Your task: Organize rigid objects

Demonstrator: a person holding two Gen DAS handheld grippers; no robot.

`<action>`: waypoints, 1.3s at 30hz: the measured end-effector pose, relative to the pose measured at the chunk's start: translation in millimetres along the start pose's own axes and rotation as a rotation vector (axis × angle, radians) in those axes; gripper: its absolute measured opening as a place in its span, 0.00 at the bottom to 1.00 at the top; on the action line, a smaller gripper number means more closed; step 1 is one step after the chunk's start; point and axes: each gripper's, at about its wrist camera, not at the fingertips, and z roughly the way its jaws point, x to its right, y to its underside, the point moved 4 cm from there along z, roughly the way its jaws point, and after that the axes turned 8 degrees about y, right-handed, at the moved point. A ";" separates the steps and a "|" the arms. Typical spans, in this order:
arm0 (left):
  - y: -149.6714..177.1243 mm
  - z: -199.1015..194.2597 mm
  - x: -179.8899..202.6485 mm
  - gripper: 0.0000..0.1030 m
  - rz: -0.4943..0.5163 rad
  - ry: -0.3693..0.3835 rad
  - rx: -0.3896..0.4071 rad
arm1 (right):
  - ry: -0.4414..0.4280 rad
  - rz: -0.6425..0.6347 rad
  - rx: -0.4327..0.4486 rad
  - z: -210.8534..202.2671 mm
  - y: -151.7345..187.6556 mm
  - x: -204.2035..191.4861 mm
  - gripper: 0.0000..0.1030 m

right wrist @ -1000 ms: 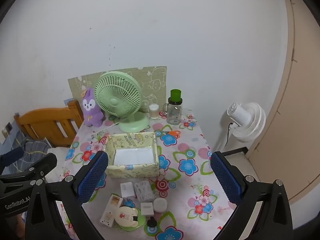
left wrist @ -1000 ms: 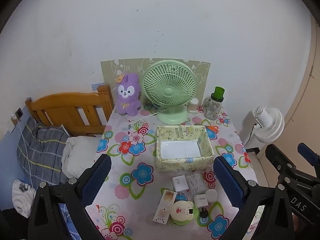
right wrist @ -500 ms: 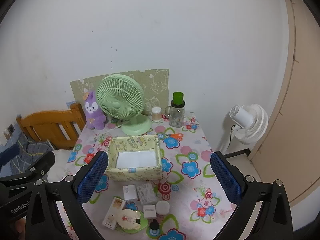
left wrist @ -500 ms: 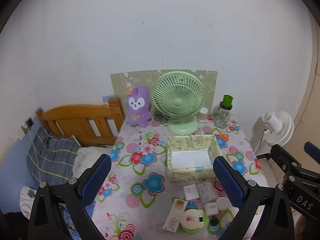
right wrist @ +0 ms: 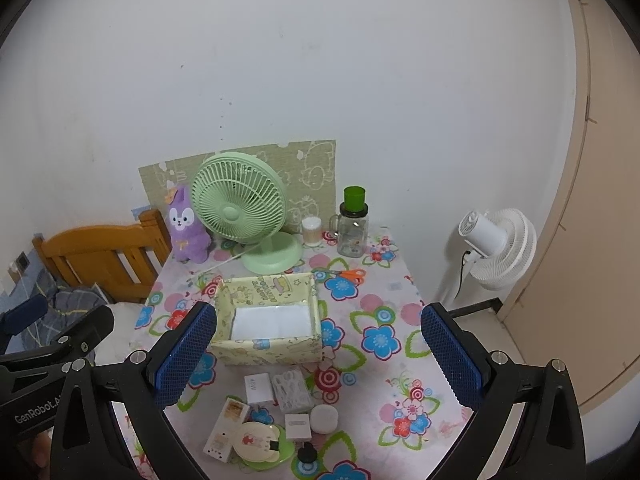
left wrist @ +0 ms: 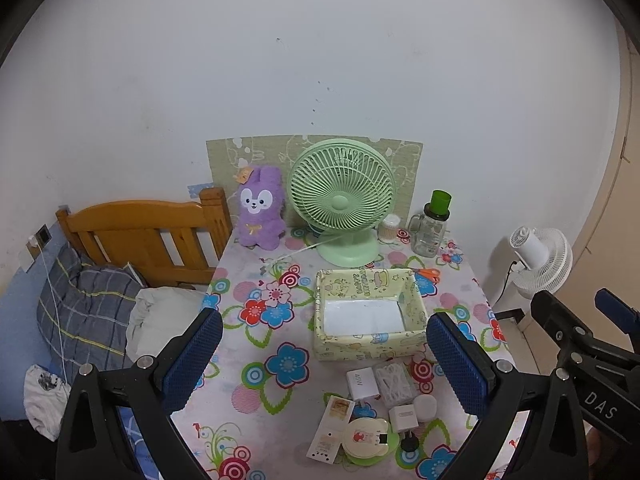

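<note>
Both tools stand wide apart and hold nothing: the left tool (left wrist: 324, 356) and the right tool (right wrist: 318, 354) hover above the flowered counter (left wrist: 256, 392). At centre frame sits one yellow-green box (left wrist: 368, 316), its white floor bare. Just below it, toward the lower edge, lies a cluster of small items: two white chargers (left wrist: 362, 384) (left wrist: 403, 418), one clear ridged case (left wrist: 394, 378), one white round puck (left wrist: 425, 408), one flat carton (left wrist: 332, 428), one round cartoon compact (left wrist: 366, 438) on a green dish, one black plug (left wrist: 409, 444). Toward the upper middle stand one green fan (left wrist: 342, 200), one purple plush (left wrist: 260, 208), one jar (left wrist: 432, 226), one small cup (left wrist: 390, 228); one pair of orange scissors (left wrist: 426, 274) lies right of the box.
</note>
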 end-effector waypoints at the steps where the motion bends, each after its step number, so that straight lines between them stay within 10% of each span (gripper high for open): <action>1: 0.0 0.3 0.6 1.00 0.001 0.000 -0.001 | -0.001 0.001 -0.002 1.0 -1.3 0.2 1.00; 39: 4.8 2.8 6.3 1.00 0.014 0.002 -0.025 | -0.012 0.048 -0.008 -1.9 4.2 12.8 1.00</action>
